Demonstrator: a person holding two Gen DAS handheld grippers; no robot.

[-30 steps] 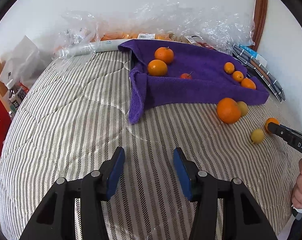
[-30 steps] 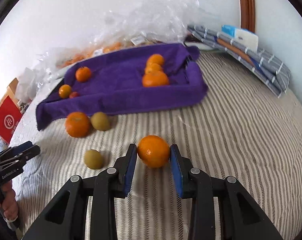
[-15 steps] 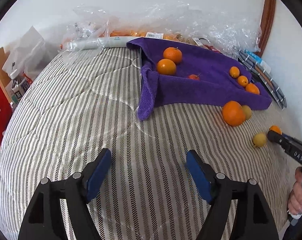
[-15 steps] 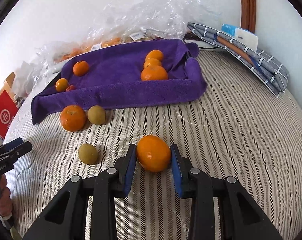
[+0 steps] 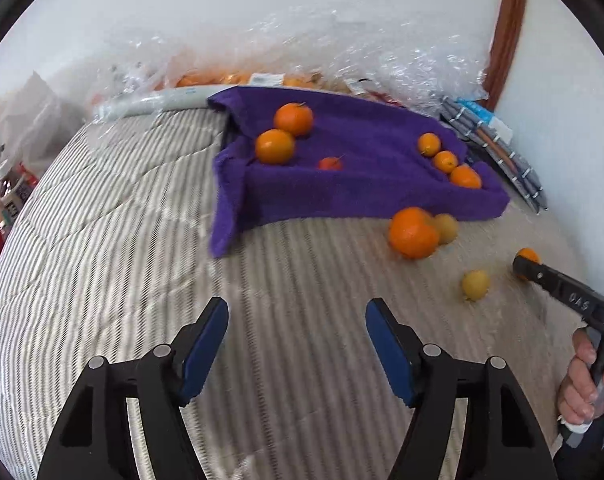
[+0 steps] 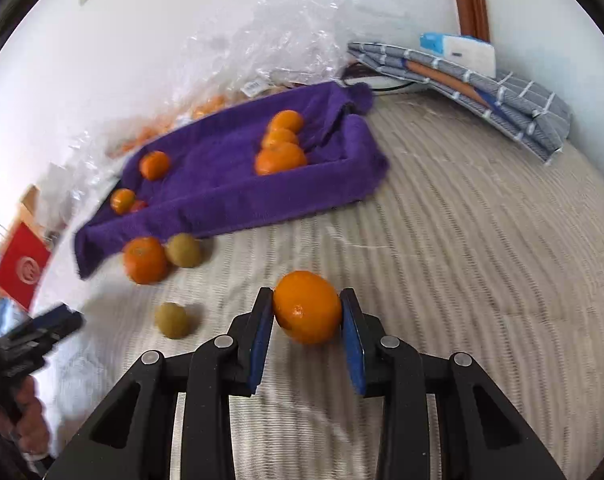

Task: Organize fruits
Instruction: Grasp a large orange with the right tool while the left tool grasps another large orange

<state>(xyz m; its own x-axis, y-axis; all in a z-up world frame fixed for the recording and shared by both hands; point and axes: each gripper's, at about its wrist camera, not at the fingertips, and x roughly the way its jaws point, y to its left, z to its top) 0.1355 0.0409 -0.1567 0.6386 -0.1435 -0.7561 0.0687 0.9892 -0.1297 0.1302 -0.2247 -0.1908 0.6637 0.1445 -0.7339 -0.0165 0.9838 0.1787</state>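
My right gripper (image 6: 306,294) is shut on an orange (image 6: 307,308), held just above the striped bedding (image 6: 481,260). Empty, my left gripper (image 5: 297,308) hangs over the bedding with its jaws closing and still wide apart. The purple towel-lined tray (image 5: 361,192) holds two oranges (image 5: 294,119) at its left, a small red fruit (image 5: 329,163) and three small oranges (image 5: 445,161) at its right. In front of the tray lie a loose orange (image 5: 413,233) touching a yellow-green fruit (image 5: 445,228), and another yellow-green fruit (image 5: 475,285) nearer the right gripper (image 5: 521,266).
Crumpled clear plastic bags (image 5: 341,52) with more oranges line the wall behind the tray. A folded grey checked cloth (image 6: 501,96) with a white box lies at the back right. A red bag (image 6: 22,268) stands off the bed's left side.
The left gripper's jaws have opened much wider than a second ago and have narrowed a little since. The right gripper has kept its hold on the orange.
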